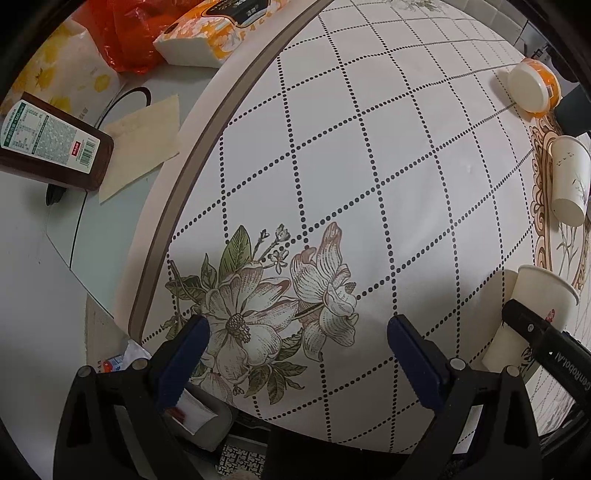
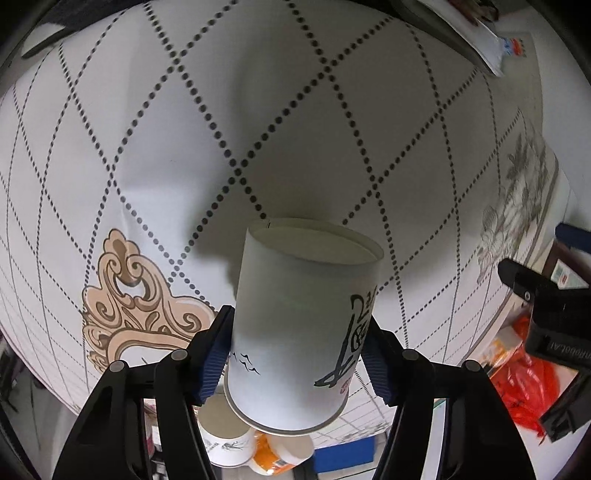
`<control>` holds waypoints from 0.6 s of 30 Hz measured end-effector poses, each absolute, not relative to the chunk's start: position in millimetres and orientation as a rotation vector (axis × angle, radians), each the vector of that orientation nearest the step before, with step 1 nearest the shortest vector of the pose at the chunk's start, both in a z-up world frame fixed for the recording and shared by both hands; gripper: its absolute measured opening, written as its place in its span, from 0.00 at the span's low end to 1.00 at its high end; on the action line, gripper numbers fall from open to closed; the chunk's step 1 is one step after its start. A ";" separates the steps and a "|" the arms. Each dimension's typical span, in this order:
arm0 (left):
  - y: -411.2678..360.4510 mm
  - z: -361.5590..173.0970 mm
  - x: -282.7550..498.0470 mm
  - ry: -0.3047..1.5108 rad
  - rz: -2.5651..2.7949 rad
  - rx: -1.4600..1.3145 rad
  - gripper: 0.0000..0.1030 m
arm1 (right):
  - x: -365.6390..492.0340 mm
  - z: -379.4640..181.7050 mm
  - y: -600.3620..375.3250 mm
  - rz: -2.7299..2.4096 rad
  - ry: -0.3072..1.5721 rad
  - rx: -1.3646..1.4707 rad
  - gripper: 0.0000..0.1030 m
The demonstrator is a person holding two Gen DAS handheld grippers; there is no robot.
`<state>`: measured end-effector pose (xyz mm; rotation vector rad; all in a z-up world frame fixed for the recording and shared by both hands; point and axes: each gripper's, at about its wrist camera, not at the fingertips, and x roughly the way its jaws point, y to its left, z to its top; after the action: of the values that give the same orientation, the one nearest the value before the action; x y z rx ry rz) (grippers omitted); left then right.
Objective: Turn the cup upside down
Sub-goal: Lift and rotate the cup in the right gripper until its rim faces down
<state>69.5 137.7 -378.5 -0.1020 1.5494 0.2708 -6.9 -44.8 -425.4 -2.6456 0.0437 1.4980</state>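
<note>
- Right gripper (image 2: pixel 297 350), black frame with blue ribbed pads: closed against both sides of a white paper cup with black brush lettering and small bird marks (image 2: pixel 299 332). The cup is held inverted, rim towards the camera and flat base pointing away at the tabletop.
- Below that cup in the right wrist view, a second white paper cup with a sprig print (image 2: pixel 227 443) and an orange container with a white lid (image 2: pixel 284 458) are seen; whether they touch cannot be told.
- Left gripper (image 1: pixel 297 328), same black frame and blue pads: spread wide with nothing between the pads, held over the table's near edge.
- White tabletop with a dotted diamond grid, printed flowers and a tan scroll motif (image 1: pixel 369 166): spans both views.
- In the left wrist view the gripped cup (image 1: pixel 532 314) is seen at the right edge, partly covered by the other gripper's black finger.
- To the left, off the table edge, a brown bottle with a white and green label (image 1: pixel 51 144) lies by a beige paper sheet (image 1: pixel 144 140).
- Farther back: an orange plastic bag (image 1: pixel 136 33) beside an orange-and-white floral tissue pack (image 1: pixel 207 40).
</note>
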 end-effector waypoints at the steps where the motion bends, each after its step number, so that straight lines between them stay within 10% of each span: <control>1: 137.6 -377.1 69.8 1.548 0.272 -0.099 0.96 | -6.0 -425.6 -42.0 1.489 0.060 -2.636 0.65; 18: 136.8 -356.9 84.6 1.526 0.271 -0.053 0.96 | 17.4 -412.4 26.6 1.230 0.743 -2.177 0.64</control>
<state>84.6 136.8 -356.9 -0.0532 1.5265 0.2706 17.4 26.6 -412.4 -2.1766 0.7434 1.2300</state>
